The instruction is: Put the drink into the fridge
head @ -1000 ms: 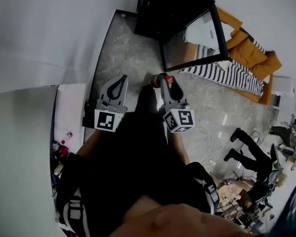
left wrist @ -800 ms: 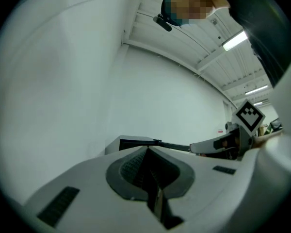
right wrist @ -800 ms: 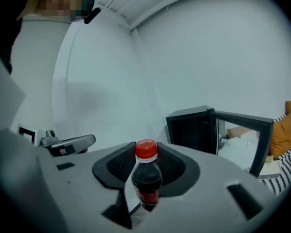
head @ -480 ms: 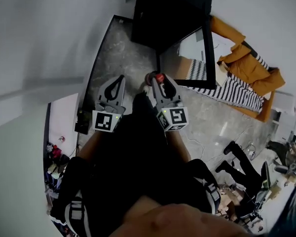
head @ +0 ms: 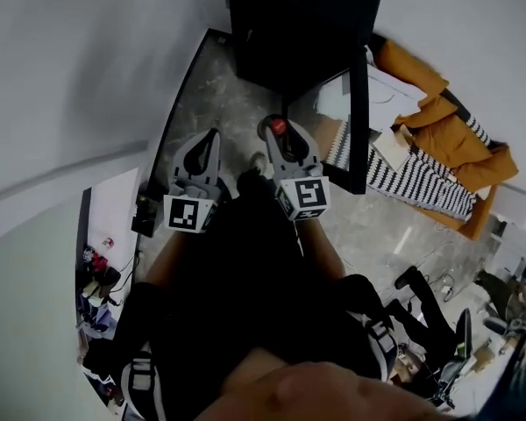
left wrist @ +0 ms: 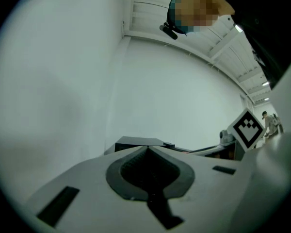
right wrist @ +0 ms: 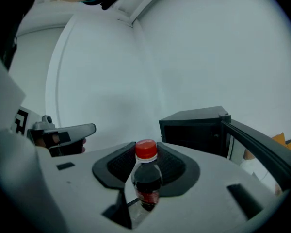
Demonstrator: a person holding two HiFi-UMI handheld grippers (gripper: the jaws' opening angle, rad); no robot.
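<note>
The drink is a small dark cola bottle (right wrist: 146, 181) with a red cap (head: 279, 127). It stands upright between the pads of my right gripper (right wrist: 146, 154), which is shut on it. In the head view that right gripper (head: 276, 132) is held out towards the black fridge (head: 294, 33), a short way in front of its opening. The fridge door (head: 359, 121) stands swung open to the right. My left gripper (head: 212, 139) is beside the right one, to its left. Its jaws are shut with nothing between them (left wrist: 146, 148). The fridge (left wrist: 138, 142) shows low ahead of it.
White walls (head: 88, 77) close in on the left and behind the fridge. An orange and striped heap of cloth (head: 438, 147) lies on the floor right of the door. A person's legs (head: 425, 301) and clutter are at the lower right.
Both grippers have moved forward towards the fridge, the right one carrying the bottle. The fridge and its open door now sit closer in the head view.
</note>
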